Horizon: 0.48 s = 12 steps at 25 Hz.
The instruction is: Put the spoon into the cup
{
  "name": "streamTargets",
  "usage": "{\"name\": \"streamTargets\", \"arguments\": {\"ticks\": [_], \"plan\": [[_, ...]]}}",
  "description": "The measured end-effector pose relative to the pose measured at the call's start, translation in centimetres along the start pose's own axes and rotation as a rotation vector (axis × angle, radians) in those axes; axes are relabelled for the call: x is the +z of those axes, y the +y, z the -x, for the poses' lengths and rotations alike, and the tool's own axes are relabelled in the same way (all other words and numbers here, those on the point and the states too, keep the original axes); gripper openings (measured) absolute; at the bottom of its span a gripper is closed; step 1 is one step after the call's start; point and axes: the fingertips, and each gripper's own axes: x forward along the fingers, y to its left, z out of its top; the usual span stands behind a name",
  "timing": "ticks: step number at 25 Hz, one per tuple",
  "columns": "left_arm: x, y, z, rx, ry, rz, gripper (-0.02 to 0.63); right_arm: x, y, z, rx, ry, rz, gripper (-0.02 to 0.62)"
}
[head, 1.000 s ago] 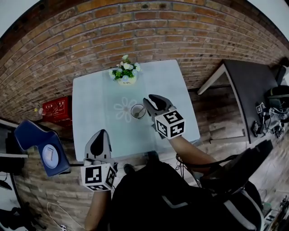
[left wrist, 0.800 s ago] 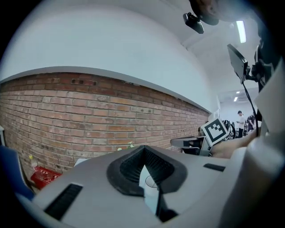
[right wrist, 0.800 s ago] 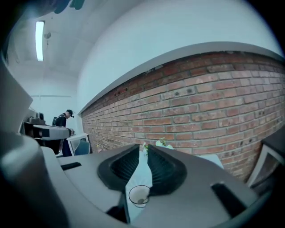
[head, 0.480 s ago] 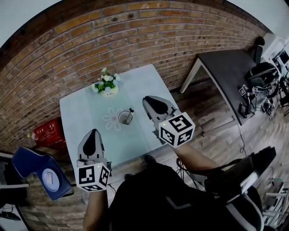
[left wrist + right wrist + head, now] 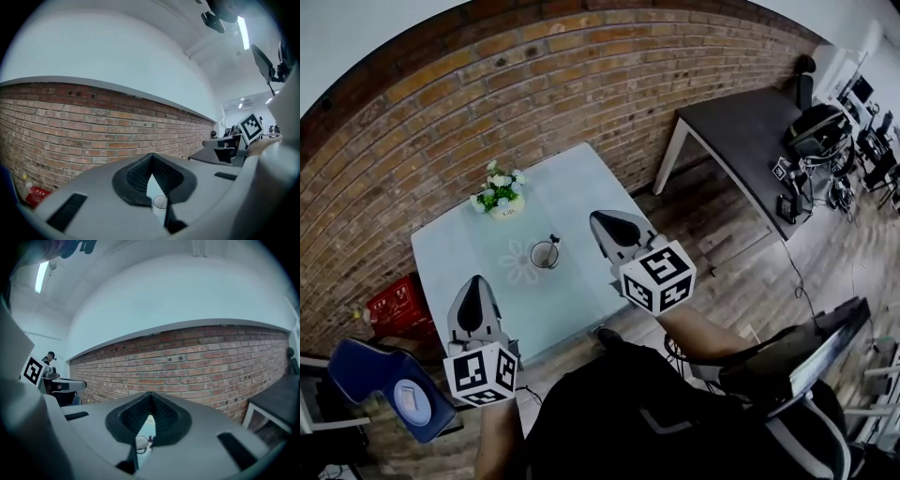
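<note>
The spoon [image 5: 553,240] stands in the cup [image 5: 543,255], its dark handle leaning over the far rim. The cup sits near the middle of the counter [image 5: 581,183], in front of the flower pot [image 5: 500,200]. I judge the placing done, so the step in hand is getting clear without disturbing anything.

My right tongs [image 5: 600,221] have just been closing and now sit together with nothing between them. My left tongs [image 5: 474,284] are together and empty too, above the counter's near edge. Both hang well apart from the cup.

To finish well, I want to hold both pairs high and bring them straight toward me, never sideways across the cup. That raised handle is the risk, as one brush could tip it all over.
</note>
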Motion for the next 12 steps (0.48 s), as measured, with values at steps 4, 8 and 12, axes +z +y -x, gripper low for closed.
{"name": "streamTargets", "arguments": {"ticks": [4, 8, 12], "plan": [[-0.19, -0.03, 0.14, 0.004, 0.006, -0.002, 0.009, 0.15, -0.05, 0.06, 0.001, -0.003, -0.01, 0.018], [-0.09, 0.56, 0.57, 0.022, 0.007, -0.007, 0.009, 0.51, 0.55, -0.44, 0.019, -0.007, -0.004, 0.018], [0.13, 0.81, 0.79, 0.038, 0.001, -0.008, 0.009, 0.67, 0.79, -0.54, 0.033, -0.013, 0.006, 0.018]]}}
